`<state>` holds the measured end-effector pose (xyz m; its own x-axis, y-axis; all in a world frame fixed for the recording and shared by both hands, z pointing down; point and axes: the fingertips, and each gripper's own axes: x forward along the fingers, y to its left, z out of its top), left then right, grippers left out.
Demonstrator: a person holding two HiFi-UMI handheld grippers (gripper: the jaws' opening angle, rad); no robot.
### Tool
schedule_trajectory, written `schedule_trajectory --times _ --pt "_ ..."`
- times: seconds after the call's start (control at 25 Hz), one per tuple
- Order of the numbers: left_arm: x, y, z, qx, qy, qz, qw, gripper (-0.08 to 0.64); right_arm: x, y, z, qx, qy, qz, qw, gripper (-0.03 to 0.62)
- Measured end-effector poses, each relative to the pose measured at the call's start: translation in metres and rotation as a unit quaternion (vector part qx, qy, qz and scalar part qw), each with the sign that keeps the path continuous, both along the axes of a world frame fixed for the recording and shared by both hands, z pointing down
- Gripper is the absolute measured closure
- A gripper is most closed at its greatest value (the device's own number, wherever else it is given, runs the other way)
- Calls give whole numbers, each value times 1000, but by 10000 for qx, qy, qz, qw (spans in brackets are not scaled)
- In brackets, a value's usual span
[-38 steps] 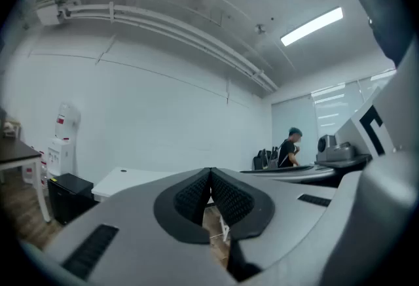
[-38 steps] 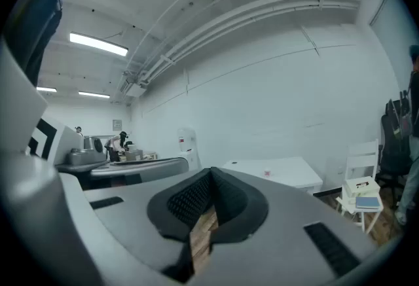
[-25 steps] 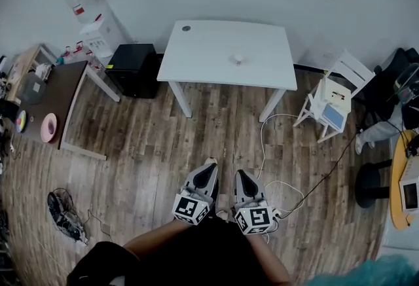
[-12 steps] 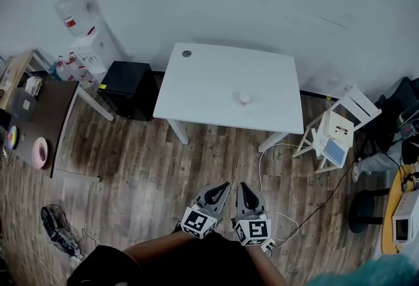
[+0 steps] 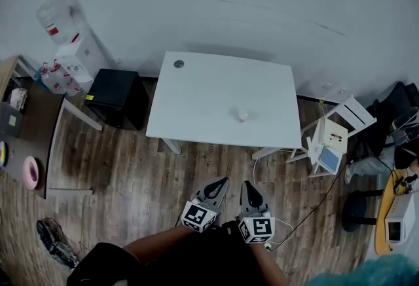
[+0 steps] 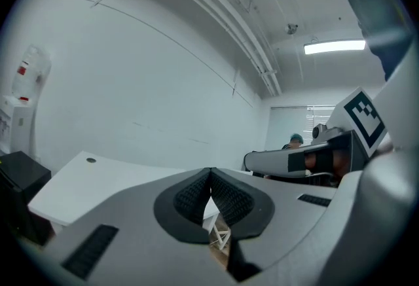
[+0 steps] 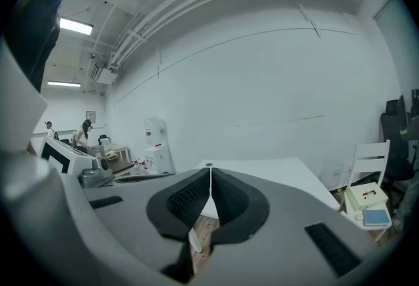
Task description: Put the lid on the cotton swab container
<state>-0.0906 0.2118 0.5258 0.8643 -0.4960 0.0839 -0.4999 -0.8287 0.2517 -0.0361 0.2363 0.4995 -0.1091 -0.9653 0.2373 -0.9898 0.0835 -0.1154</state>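
The cotton swab container (image 5: 243,116) looks small, round, whitish; both hand-held grippers (image 5: 224,180) (image 5: 247,184) are closed, empty.

Wooden floor (image 5: 131,173) lies open before the table (image 5: 196,101); a chair (image 5: 330,139) stands right.

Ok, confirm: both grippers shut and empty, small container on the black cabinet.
Wrong: the head view shows the small container on the white table, not the black cabinet. The left gripper and right gripper are indeed shut and empty.
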Motion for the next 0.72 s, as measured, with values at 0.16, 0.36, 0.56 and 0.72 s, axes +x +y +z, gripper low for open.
schedule_trajectory --times 0.16,0.36,0.56,0.72 --pt "7 -22 -3 -20 106 97 9999 548 28 -20 0 -33 38 255 9997 560" --pt "20 -42 -8 62 67 58 9999 548 54 -38 -6 117 101 516 9985 560" --pt "37 -68 -8 177 -55 -73 9998 548 71 -64 3 162 -108 469 9987 560" --pt "42 -90 5 142 -260 -117 9995 548 76 -90 17 134 -366 336 9987 560"
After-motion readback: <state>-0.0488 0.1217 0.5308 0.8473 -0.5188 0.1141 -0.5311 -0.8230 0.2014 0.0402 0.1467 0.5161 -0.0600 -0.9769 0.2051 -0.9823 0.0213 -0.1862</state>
